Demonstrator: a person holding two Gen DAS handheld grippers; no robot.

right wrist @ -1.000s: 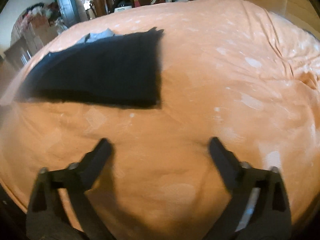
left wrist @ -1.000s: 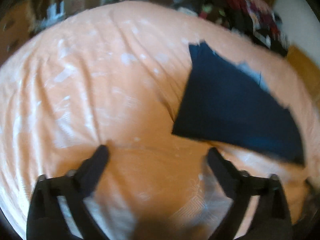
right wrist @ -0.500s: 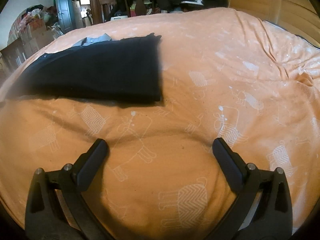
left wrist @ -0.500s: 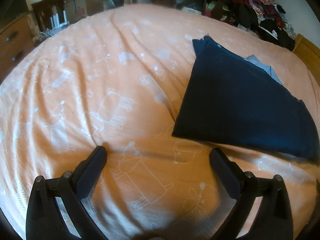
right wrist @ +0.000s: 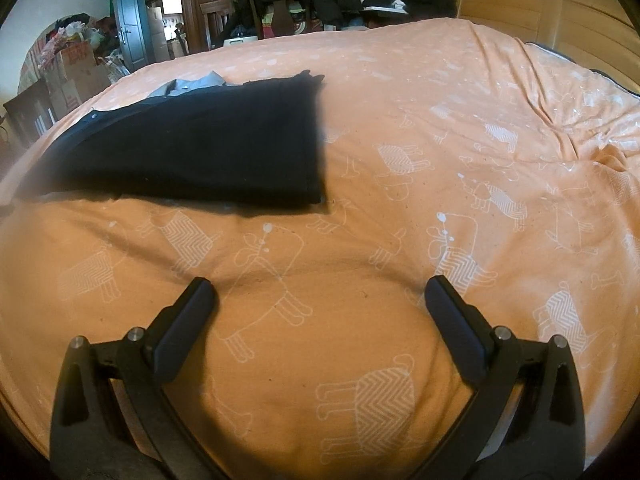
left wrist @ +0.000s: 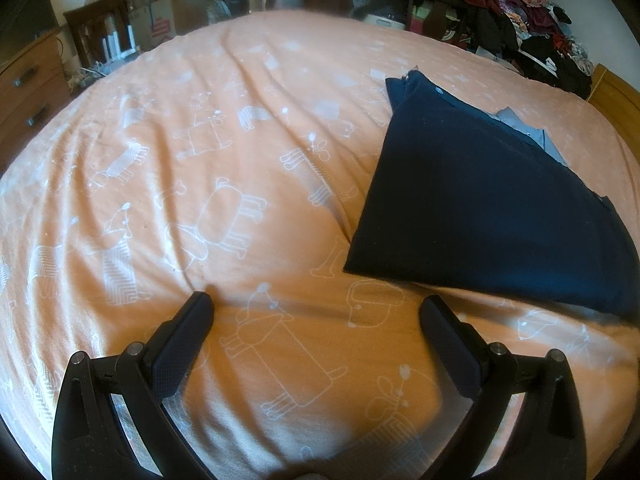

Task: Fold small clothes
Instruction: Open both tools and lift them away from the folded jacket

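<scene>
the navy garment [left wrist: 488,208] lies flat on the bed [left wrist: 200,160], already doubled into a neat wedge, with a sliver of pale grey cloth [left wrist: 532,134] peeking from under its far edge. neither tool touches it, so this looks like a pause between folds, or the end of this piece; which one i cannot tell.

the left gripper [left wrist: 316,308] hovers low over the orange sheet with its jaws spread wide and nothing between them; the garment sits ahead and to its right, its near corner just beyond the right jaw. the right gripper [right wrist: 320,292] is likewise splayed and empty, low over the sheet, with the garment [right wrist: 200,152] ahead to its left and apart from it. both tools point forward along the bed, roughly level, flanking the garment from either side.

if another fold is wanted, each tool probably needs to slide in toward its nearest corner, get one jaw under the hem, and pinch through all layers so the stack lifts together without skewing. a heap of clothes [left wrist: 520,28] waits beyond the bed.
</scene>
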